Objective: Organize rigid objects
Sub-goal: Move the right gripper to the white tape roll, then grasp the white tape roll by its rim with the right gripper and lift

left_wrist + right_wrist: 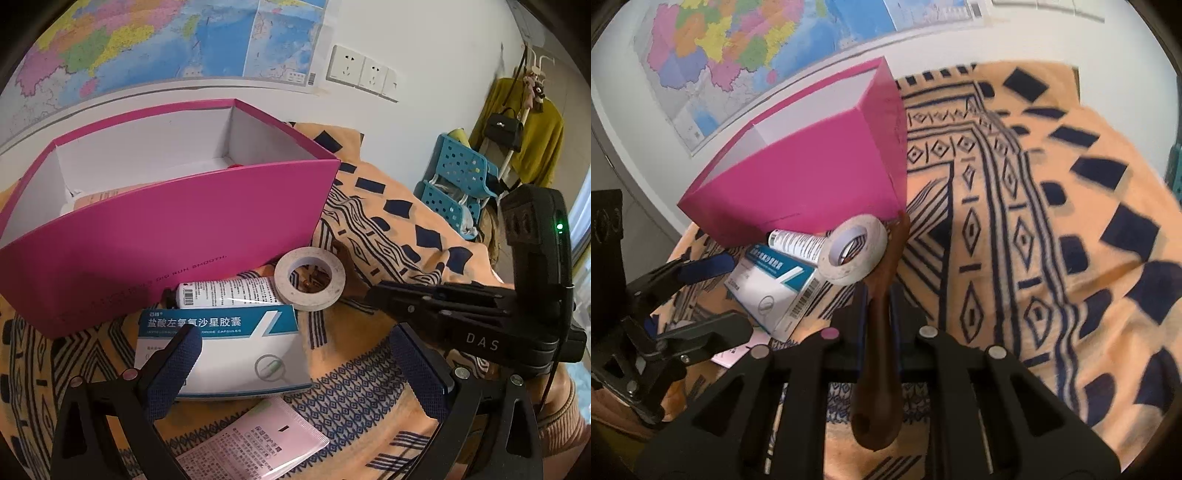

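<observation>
Our right gripper is clamped on a brown wooden handle, its tip under the tape roll beside the pink box. Our left gripper gapes empty over the medicine box. We should lift slowly, keeping the roll from snagging.

Open room: the patterned cloth right of the pink box lies bare.
Blocked: tape roll, white tube and medicine carton crowd the box's front wall.
Above: box top open.
</observation>
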Demonstrator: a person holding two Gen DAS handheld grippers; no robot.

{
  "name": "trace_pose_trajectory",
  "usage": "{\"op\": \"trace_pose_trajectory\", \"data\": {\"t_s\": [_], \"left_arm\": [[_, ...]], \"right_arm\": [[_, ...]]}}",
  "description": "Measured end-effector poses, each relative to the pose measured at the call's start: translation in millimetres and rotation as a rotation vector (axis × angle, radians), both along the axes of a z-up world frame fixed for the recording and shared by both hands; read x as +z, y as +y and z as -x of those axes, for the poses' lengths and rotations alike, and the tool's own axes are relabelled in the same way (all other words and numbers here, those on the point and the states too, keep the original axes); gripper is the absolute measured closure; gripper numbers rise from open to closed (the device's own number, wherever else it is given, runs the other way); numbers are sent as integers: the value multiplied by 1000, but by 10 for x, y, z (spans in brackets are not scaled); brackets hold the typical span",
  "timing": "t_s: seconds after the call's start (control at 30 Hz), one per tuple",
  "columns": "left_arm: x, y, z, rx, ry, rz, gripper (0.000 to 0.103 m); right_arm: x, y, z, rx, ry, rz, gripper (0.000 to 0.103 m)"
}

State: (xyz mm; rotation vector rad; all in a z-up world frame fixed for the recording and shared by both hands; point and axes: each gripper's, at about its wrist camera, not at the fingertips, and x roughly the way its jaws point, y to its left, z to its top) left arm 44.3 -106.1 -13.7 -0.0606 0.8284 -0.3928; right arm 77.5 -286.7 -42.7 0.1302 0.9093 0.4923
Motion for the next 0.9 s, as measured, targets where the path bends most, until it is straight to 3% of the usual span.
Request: {"op": "trace_pose_trajectory", "data": {"t_s": [0.07,0.13,0.3,0.33,0.43,0.5,0.57,0.73,0.8,0.87,0.9], "left_arm": [[2,-7,3,-6,-2,2,0],[6,-29,9,-16,-3,3,0],[1,-117,29,-50,-5,-8,0],[1,-125,33,-55,-4,-8,0],[-3,-130,37,-51,-2,-16,2],[-12,-91,17,-22,0,-33,2],[-23,-13,-14,-13,26,11,2],[-8,41,-1,3,16,2,2],[-12,52,-2,4,18,6,2],[-20,52,-4,4,19,7,2],[-24,63,-4,4,21,6,2]], "right_arm": [[52,-8,21,-7,-31,16,91],[77,-33,20,-15,-50,39,100],[68,-68,-4,-6,-33,31,100],[72,-60,-33,-1,-36,23,97],[52,72,-86,27,-53,71,70],[9,126,-140,43,-34,68,69],[-73,84,-273,15,37,-2,62],[-108,111,-432,5,51,-23,62],[-129,169,-465,10,50,13,63],[-114,202,-452,16,35,41,80],[-108,197,-450,17,31,43,83]]}}
